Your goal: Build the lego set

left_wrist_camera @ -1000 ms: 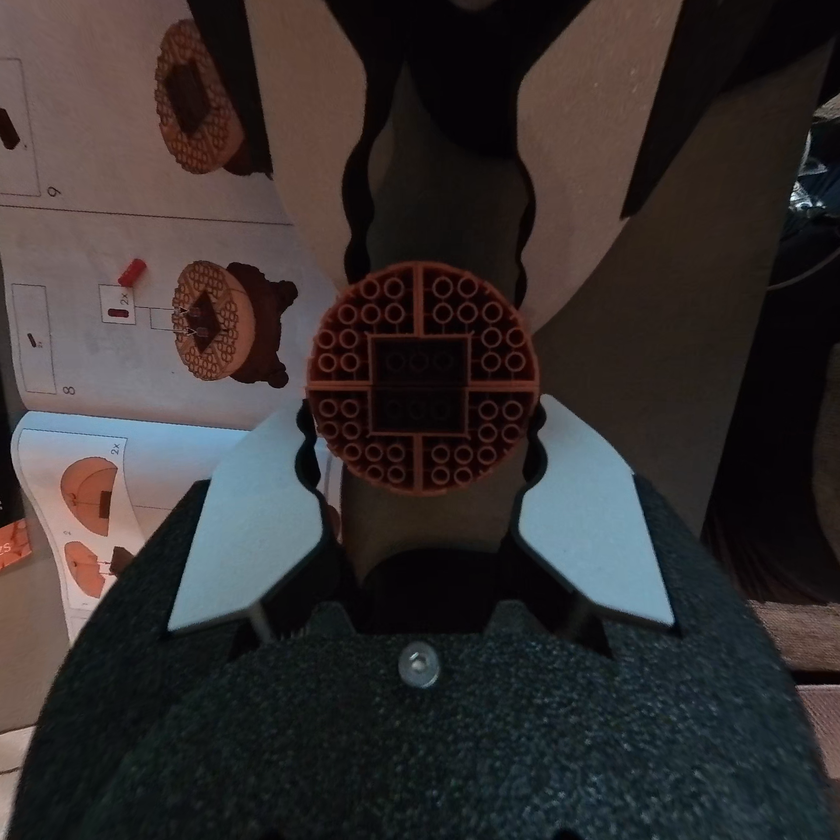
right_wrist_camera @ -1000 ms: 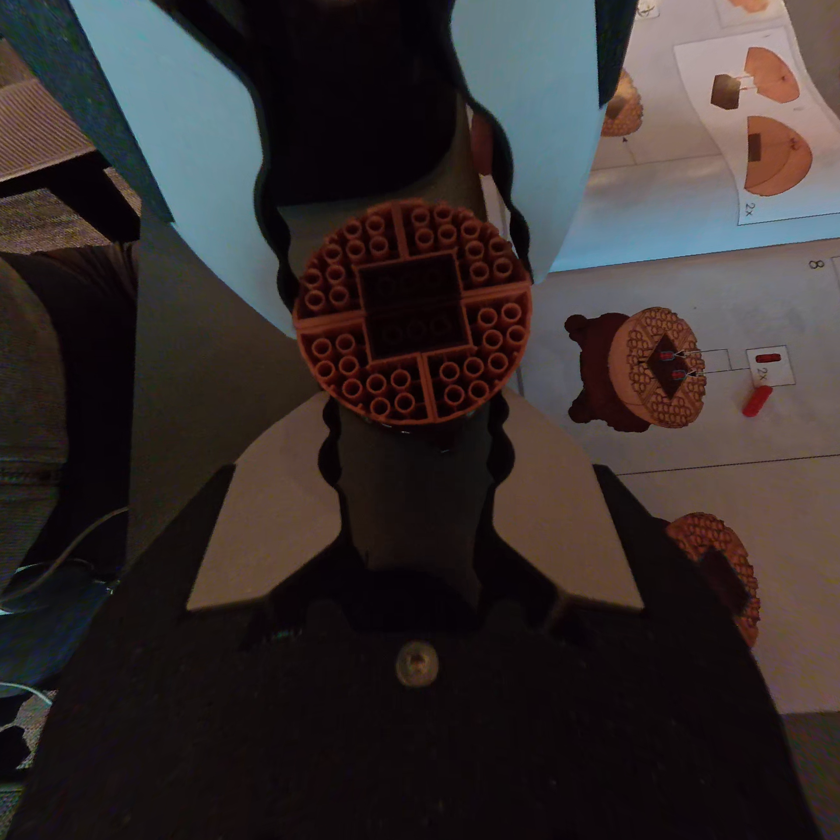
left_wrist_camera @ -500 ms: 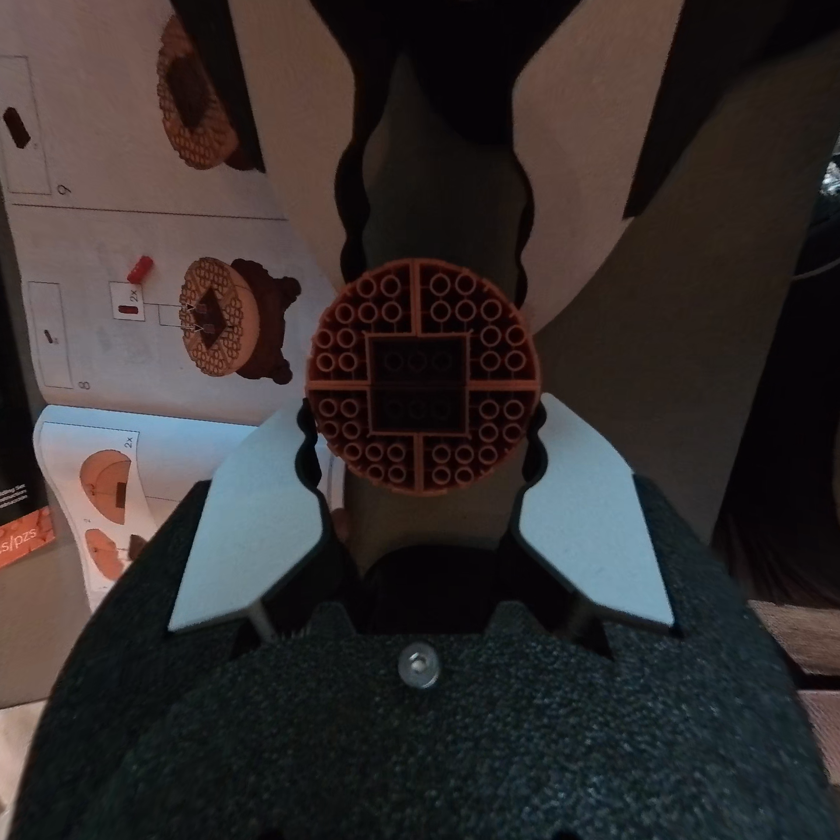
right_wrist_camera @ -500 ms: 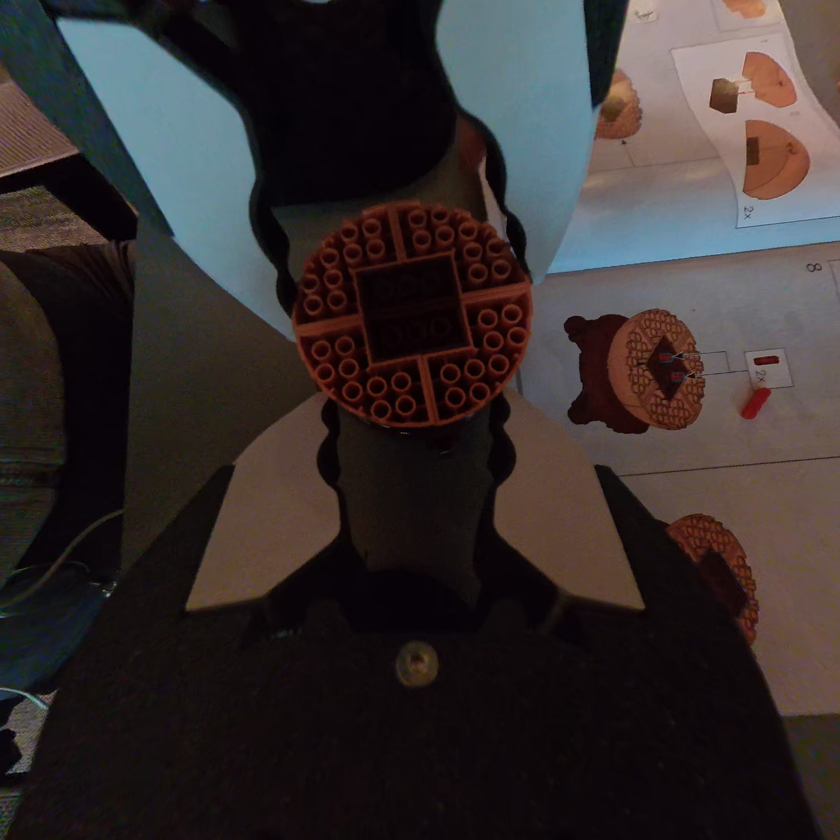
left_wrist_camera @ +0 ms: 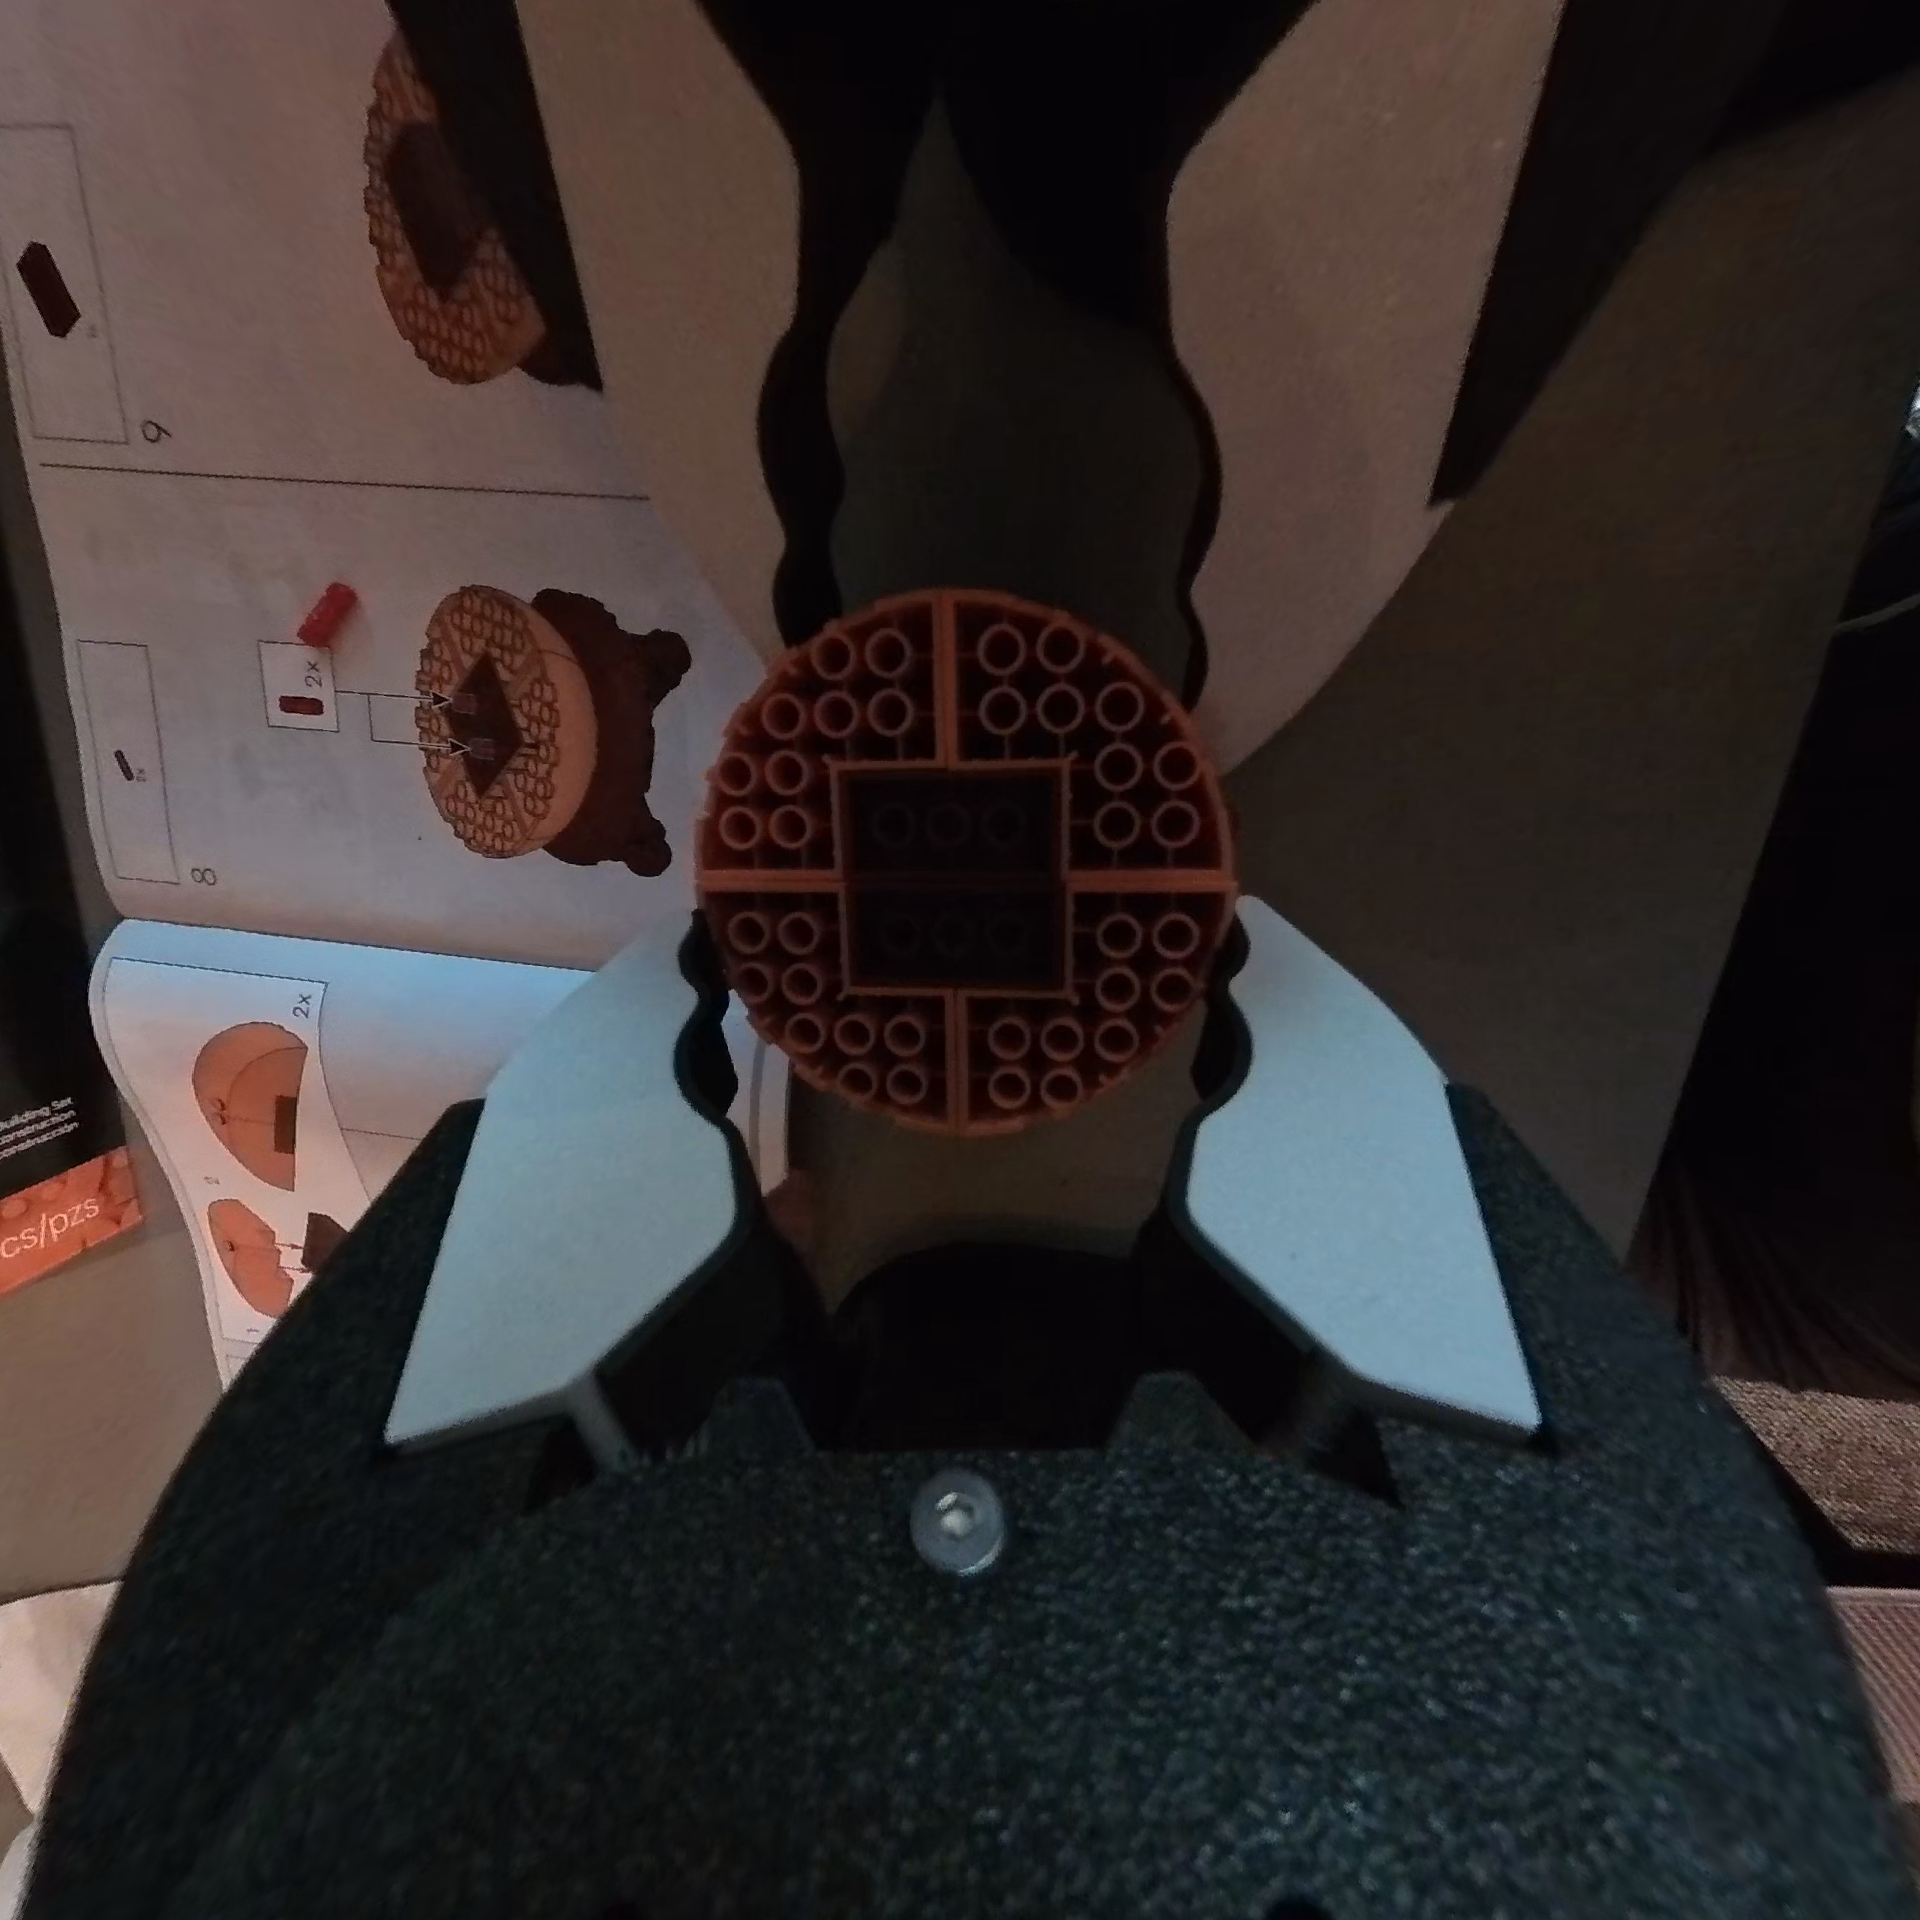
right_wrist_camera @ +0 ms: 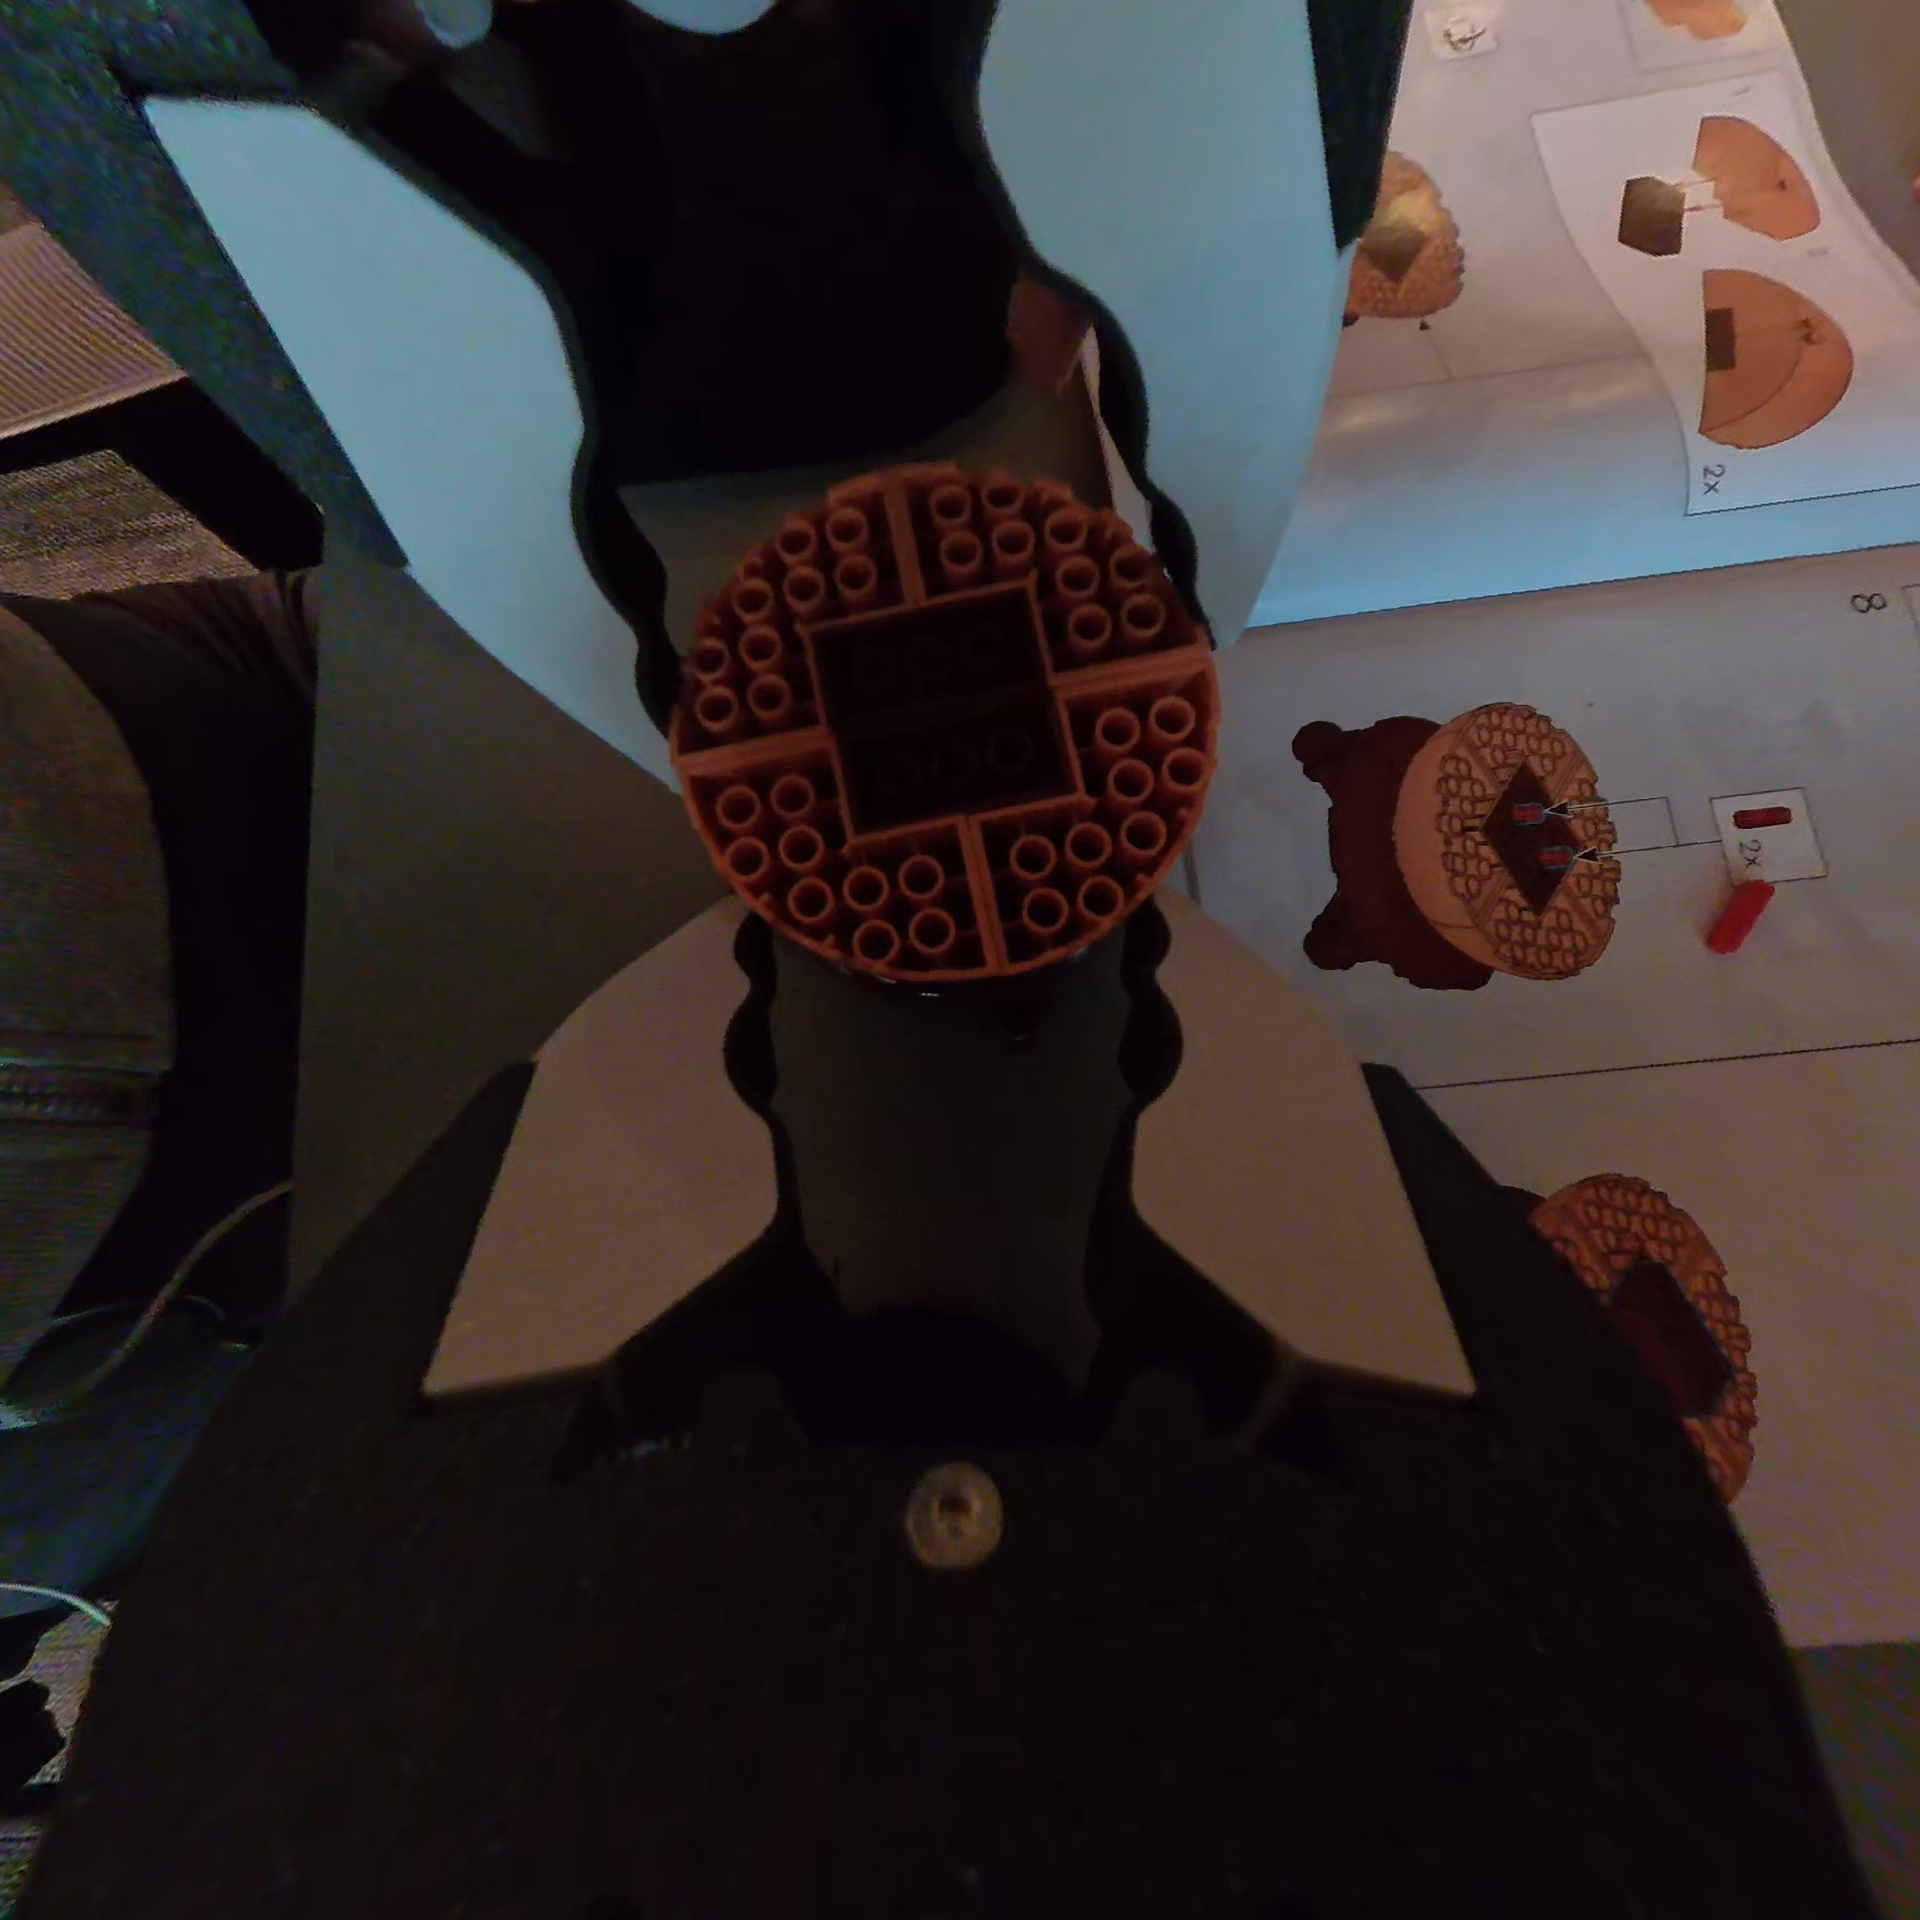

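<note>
A round orange brick disc with a dark brown square centre is held with its tubed underside towards both cameras, above the table. My left gripper is shut on it, with the black pads pressed against the rim near its widest part. My right gripper comes from the opposite side and is shut on the same disc. Its fingertips reach under the disc's edge, so the contact is partly hidden. Each view also shows the other gripper at the top: the right one and the left one.
An open building instruction booklet lies on the grey table beneath, also in the right wrist view. A small red brick rests on it. A person's leg is at the left.
Both grippers keep hold of the disc. The booklet has slid a little in both views, so the pair has shifted together over the table. The disc has tilted slightly in the right wrist view.
</note>
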`<state>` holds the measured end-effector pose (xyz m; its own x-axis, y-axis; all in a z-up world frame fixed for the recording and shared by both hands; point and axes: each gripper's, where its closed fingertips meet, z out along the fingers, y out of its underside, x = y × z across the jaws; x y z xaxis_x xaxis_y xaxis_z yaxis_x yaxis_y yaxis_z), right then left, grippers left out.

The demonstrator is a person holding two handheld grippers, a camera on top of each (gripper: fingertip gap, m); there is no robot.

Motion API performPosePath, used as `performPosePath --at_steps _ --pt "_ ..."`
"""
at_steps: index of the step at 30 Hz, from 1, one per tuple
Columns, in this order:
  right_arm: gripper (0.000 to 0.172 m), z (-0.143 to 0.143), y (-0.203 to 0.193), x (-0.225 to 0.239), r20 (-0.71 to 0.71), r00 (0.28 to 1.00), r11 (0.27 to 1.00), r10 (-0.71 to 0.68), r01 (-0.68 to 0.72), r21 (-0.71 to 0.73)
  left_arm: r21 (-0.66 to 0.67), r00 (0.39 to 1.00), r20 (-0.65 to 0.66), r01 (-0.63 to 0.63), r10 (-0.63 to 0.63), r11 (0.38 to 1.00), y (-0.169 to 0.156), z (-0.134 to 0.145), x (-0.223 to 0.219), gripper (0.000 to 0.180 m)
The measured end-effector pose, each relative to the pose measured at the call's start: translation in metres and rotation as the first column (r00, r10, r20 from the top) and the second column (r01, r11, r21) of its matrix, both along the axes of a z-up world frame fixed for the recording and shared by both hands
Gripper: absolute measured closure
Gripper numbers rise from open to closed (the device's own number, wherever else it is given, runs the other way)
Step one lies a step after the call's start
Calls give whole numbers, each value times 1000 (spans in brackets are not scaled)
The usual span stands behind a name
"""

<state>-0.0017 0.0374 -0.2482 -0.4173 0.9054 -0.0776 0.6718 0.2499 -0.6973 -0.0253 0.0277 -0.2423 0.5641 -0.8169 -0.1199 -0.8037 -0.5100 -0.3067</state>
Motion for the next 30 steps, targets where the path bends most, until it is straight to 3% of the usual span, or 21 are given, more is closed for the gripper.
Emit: performPosePath --at_steps 12,17,18,19,20,21,26,30 --pt "108 0 0 0 6 1000 1000 14 -14 4 6 1000 7 -12 12 1000 0 -1 0 91" --pt "103 16 13 7 -21 999 995 -37 35 -97 11 1000 -17 -8 9 1000 0 -1 0 91" --pt "106 25 20 7 -66 995 991 -81 73 -116 12 1000 -20 -9 9 1000 0 -1 -1 91" --pt "127 38 23 5 -140 983 983 -117 94 -159 11 1000 -16 -16 16 1000 0 -1 0 91" --pt "158 54 22 3 -235 961 972 -144 92 -217 13 1000 -13 -16 16 1000 0 -1 0 91" --pt "171 66 19 1 -314 936 962 -162 78 -263 19 1000 -9 -8 9 1000 0 -1 0 91" --pt "172 47 4 -11 -316 944 981 -89 29 -190 17 1000 -11 1 0 1000 0 -1 0 91" --pt "172 47 -3 -21 -324 944 982 -58 -6 -191 17 1000 -15 7 -7 1000 0 -1 0 91"
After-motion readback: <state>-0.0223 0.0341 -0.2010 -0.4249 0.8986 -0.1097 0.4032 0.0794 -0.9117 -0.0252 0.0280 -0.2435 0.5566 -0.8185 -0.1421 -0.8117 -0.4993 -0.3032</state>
